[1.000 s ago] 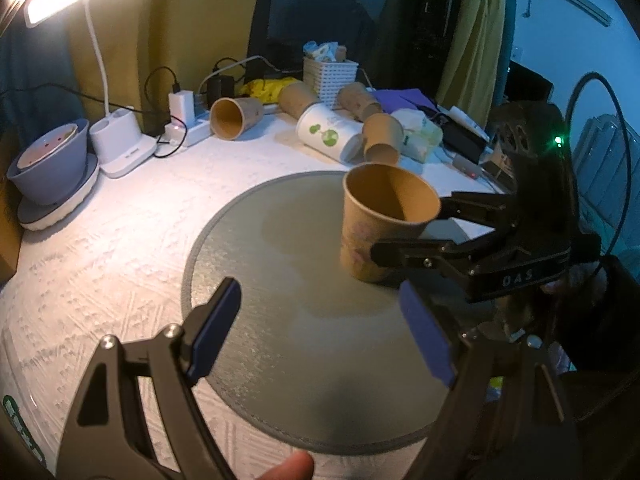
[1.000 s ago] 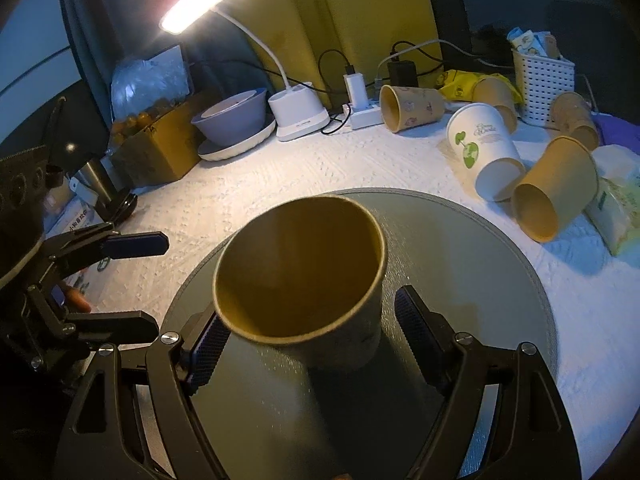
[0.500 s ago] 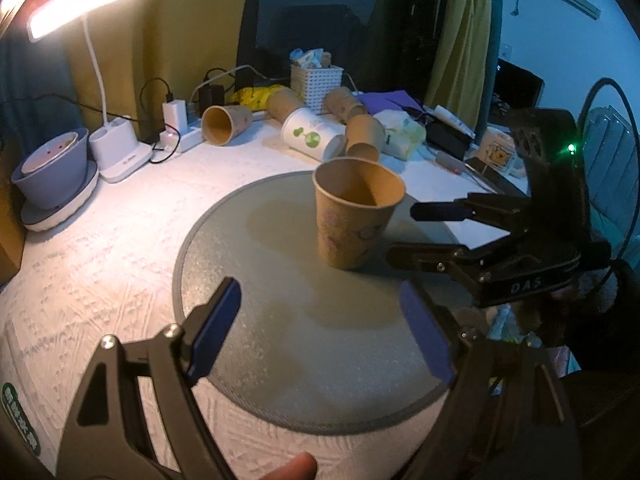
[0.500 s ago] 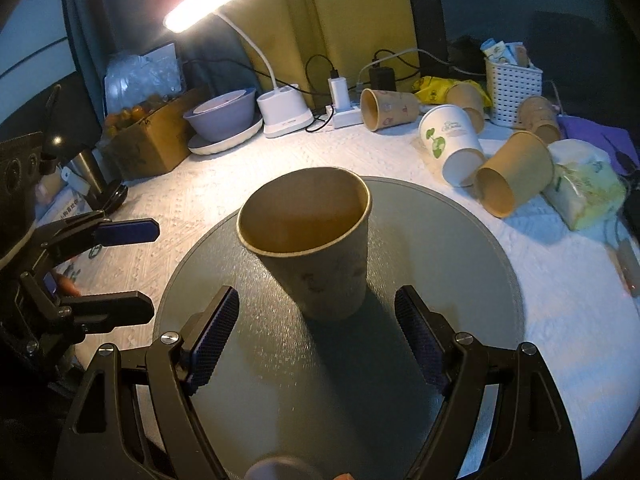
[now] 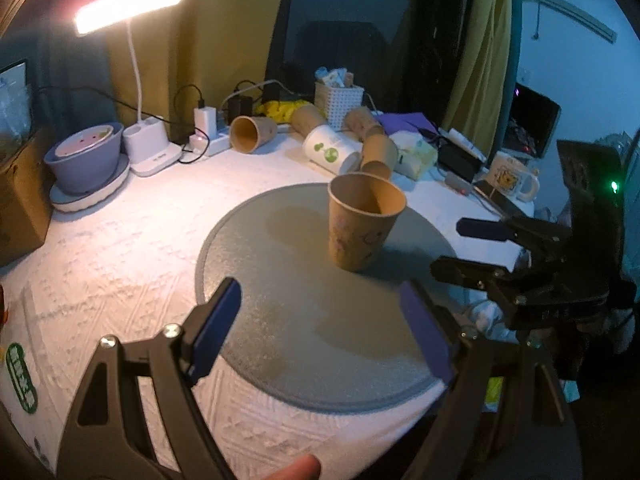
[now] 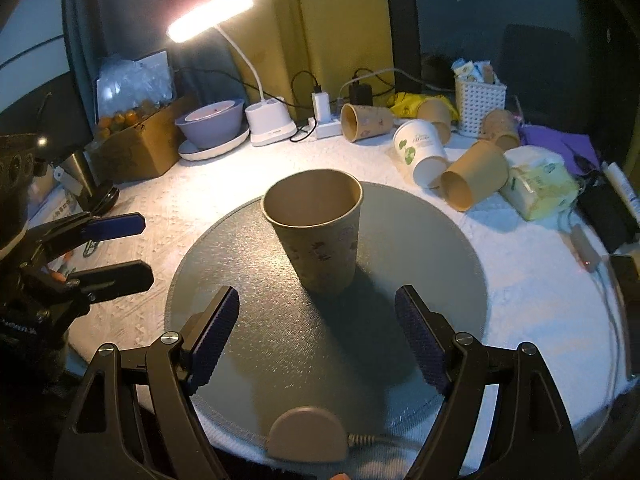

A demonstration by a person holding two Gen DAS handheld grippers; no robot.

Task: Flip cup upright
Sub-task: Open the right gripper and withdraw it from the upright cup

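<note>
The brown paper cup (image 6: 318,232) stands upright, mouth up, on the round grey mat (image 6: 420,240) on the counter (image 6: 520,280). Right tongs (image 6: 318,336) and left tongs (image 5: 320,328) both hang spread, pinching nothing, apart from it.

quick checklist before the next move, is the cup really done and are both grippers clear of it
1. Brown paper cup upright, mouth up: ok.
2. Cup standing on the round grey mat, inside its edge: ok.
3. Right gripper open, fingers apart from the cup: ok.
4. Left gripper open, holding nothing: ok.
5. Cup empty inside: cannot tell, the bottom is in shadow.
6. Other paper cups, such as the white cup with green print, lie on their sides off the mat: not ok if they must be flipped too.
</note>
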